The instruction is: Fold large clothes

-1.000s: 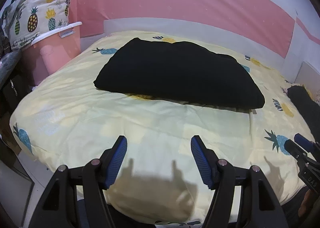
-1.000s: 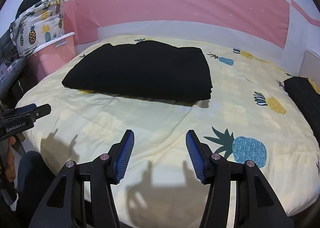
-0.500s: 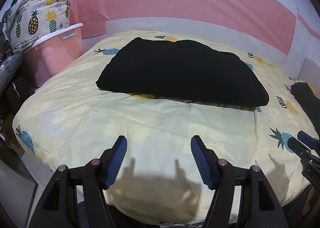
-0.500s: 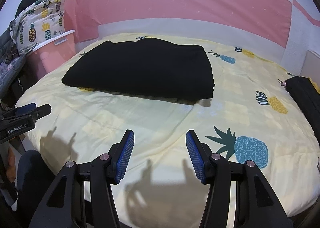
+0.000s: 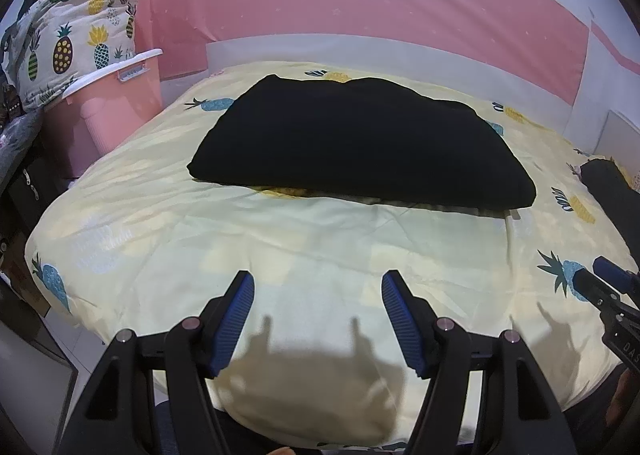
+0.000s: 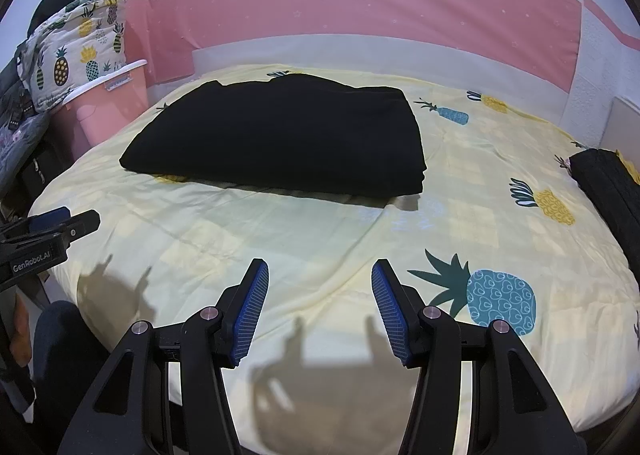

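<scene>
Across the middle of the bed (image 5: 120,239), well beyond both my grippers, lies the black garment (image 5: 360,143), already folded into a thick, roughly rectangular pad on the yellow pineapple sheet. My left gripper (image 5: 318,289) hangs over the near edge with its jaws spread wide and nothing between them; my right gripper (image 6: 320,275) is the same, empty and parted, just to the right of it.

What worries me is the next grab. The fabric is uniformly black (I cannot make out individual layers or seams), so if I reach for the near edge I may pinch only the top layer and peel the fold open, or catch the sheet beneath along with it. The right near corner (image 6: 416,183) shows stacked edges, which could slip apart if I lift unevenly. Moving one gripper ahead of the other would likely skew the pad. A second dark bundle (image 6: 604,183) sits at the far right edge of the bed, well apart; dragging the garment that way could tangle the two.
</scene>
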